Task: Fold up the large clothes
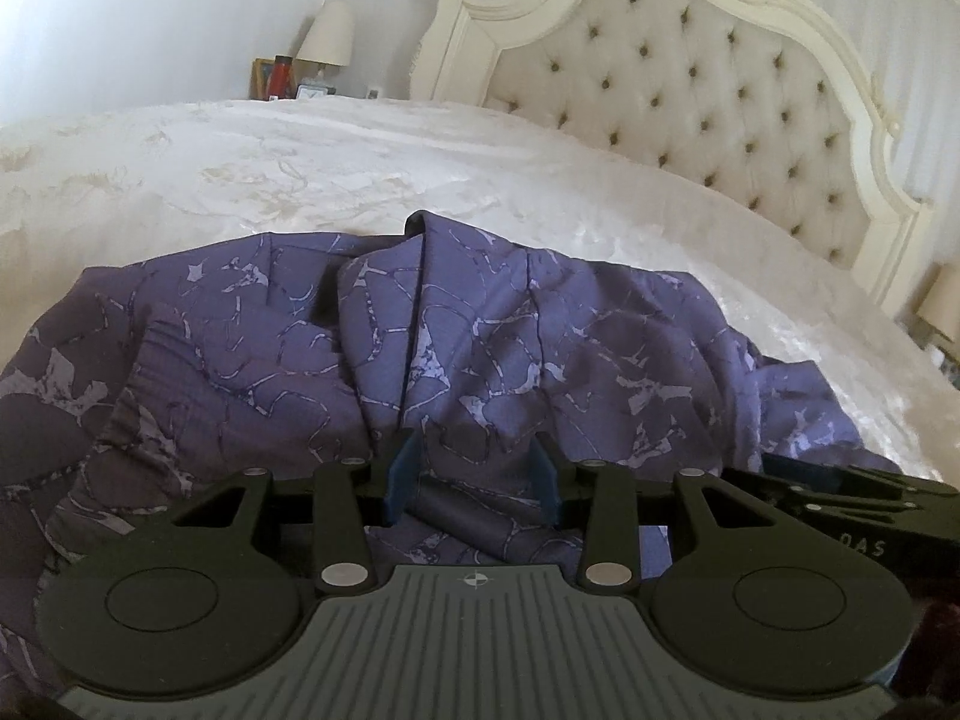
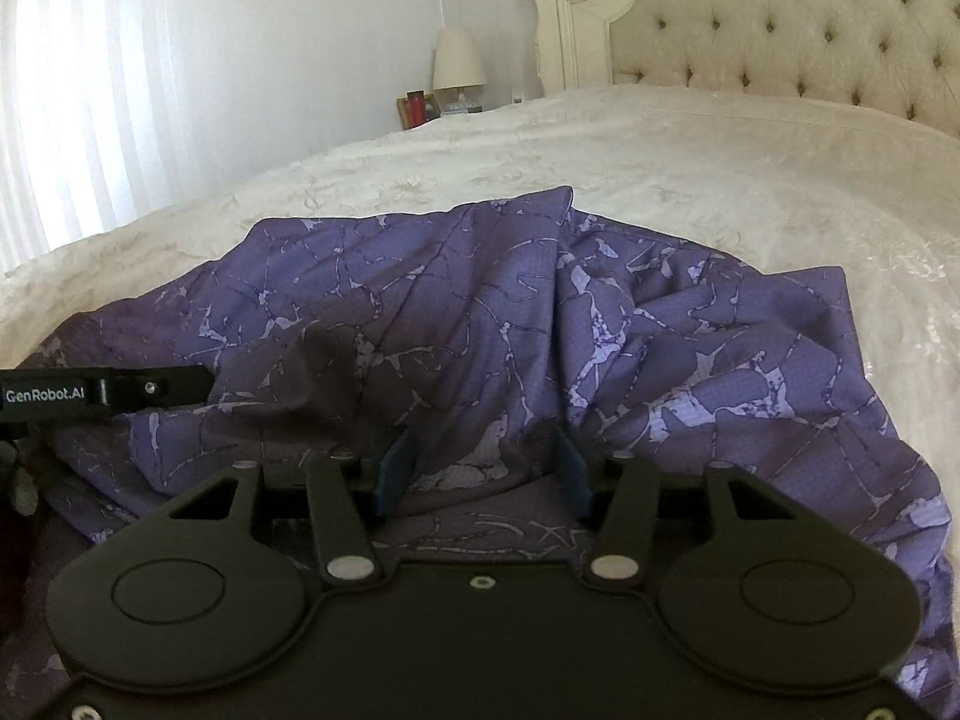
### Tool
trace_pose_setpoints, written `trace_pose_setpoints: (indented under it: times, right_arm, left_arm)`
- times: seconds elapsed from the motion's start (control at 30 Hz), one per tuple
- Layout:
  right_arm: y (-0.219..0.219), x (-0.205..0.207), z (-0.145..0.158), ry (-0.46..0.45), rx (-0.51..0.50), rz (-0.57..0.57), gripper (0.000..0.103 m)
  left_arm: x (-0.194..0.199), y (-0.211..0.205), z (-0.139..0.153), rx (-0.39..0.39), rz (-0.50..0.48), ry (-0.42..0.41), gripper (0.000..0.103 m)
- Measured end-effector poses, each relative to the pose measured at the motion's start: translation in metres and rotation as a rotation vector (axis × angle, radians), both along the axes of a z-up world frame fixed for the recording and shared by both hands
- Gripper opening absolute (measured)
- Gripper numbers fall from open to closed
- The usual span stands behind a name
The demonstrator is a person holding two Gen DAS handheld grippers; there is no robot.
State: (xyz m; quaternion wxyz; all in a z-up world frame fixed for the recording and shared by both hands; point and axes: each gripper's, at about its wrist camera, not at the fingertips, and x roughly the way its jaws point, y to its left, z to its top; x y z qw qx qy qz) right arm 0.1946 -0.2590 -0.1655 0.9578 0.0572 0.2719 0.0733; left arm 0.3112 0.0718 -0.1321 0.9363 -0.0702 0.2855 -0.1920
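A large purple garment point(image 1: 456, 324) with a pale crackle pattern lies crumpled in deep folds on a white bed. My left gripper point(image 1: 477, 438) sits low over its near part, blue-padded fingers apart, with cloth lying between and under them; I see no pinch. In the right wrist view the same garment point(image 2: 480, 312) spreads wide. My right gripper point(image 2: 485, 432) also stands with its fingers apart over a fold of the cloth. The right gripper's body point(image 1: 840, 492) shows at the right edge of the left view. A side of the left gripper point(image 2: 108, 390) shows at the left edge of the right view.
The white embroidered bedspread point(image 1: 300, 168) stretches beyond the garment to a tufted cream headboard point(image 1: 690, 90). A nightstand with a lamp point(image 1: 327, 36) and a red bottle point(image 1: 281, 75) stands at the far side. White curtains point(image 2: 78, 90) hang on the left.
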Motion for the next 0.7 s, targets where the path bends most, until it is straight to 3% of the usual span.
trace_pose_setpoints:
  times: [0.27,0.53,0.63,0.67,0.7]
  right_arm:
    - [0.002,0.002,-0.002,0.003,-0.003,-0.001,0.059]
    - [0.005,0.003,-0.002,0.008,-0.014,-0.002,0.061]
    - [0.007,0.004,0.000,0.015,-0.023,0.012,0.072]
    - [0.006,0.004,0.002,0.017,-0.016,0.024,0.081]
    - [0.005,0.003,0.005,0.019,-0.009,0.028,0.088]
  left_arm:
    - [-0.001,-0.008,-0.001,0.059,0.006,-0.010,0.039]
    - [-0.005,-0.028,0.001,0.195,0.009,-0.035,0.041]
    - [-0.006,-0.032,0.004,0.237,-0.006,-0.035,0.046]
    - [-0.007,-0.034,0.006,0.255,-0.010,-0.035,0.049]
    - [-0.011,-0.036,0.009,0.280,-0.004,-0.032,0.062]
